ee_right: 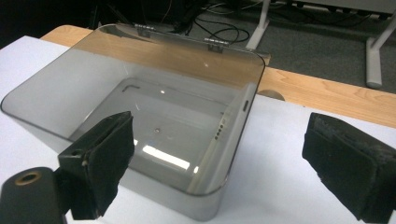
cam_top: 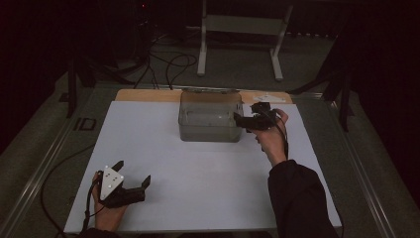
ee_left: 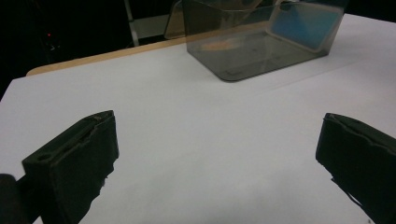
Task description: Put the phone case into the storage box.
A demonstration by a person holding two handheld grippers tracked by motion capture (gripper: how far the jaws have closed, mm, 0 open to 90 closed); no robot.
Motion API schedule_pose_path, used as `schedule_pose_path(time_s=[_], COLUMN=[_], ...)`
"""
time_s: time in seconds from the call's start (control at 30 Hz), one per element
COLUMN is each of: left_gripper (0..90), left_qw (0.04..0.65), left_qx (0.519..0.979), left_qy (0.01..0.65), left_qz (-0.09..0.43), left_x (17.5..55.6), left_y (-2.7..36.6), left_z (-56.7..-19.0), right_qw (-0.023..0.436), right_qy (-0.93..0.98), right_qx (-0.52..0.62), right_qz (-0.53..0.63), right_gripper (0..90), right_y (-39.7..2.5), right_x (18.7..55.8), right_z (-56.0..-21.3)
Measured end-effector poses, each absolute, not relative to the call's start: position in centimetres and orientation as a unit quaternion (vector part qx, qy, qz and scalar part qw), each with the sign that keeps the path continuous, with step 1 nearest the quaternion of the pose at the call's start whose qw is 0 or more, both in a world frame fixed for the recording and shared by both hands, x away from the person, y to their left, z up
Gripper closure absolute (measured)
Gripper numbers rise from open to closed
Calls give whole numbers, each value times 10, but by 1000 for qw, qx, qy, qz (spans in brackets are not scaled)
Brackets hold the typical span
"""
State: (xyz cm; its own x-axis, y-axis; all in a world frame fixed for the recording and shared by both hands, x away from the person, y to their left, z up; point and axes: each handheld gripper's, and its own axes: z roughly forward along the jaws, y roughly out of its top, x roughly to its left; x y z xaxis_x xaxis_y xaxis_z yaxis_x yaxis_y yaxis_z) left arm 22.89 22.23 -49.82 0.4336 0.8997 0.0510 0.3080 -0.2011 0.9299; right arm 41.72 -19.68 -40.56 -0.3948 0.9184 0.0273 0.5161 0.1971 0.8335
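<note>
No readable text, label, brand, number or sign appears in any view. A small pale slip (cam_top: 269, 98) lies on the counter's (cam_top: 148, 95) wooden far edge behind the clear plastic bin (cam_top: 210, 117), but any print on it is too small to make out.

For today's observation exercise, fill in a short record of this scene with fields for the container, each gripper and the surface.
Container: clear plastic box, open top, nothing visible inside
Surface: white sheet on a wooden table
Right gripper: jaws open, at the box's right wall
Left gripper: jaws open, near the sheet's front left, apart from the box
</note>
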Motion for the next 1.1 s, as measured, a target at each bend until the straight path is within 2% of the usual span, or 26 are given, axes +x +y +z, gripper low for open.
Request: schedule_pose_path(time_s=[1.1], left_gripper=[3], left_qw=[473], left_qx=[698], left_qy=[440], left_qz=[309], left_x=[231], left_y=[230], left_z=[-493], right_qw=[271], right_qy=[743], right_qx=[472], right_qz=[390], right_gripper=[86], right_y=[-242], right_x=[316], right_z=[-427])
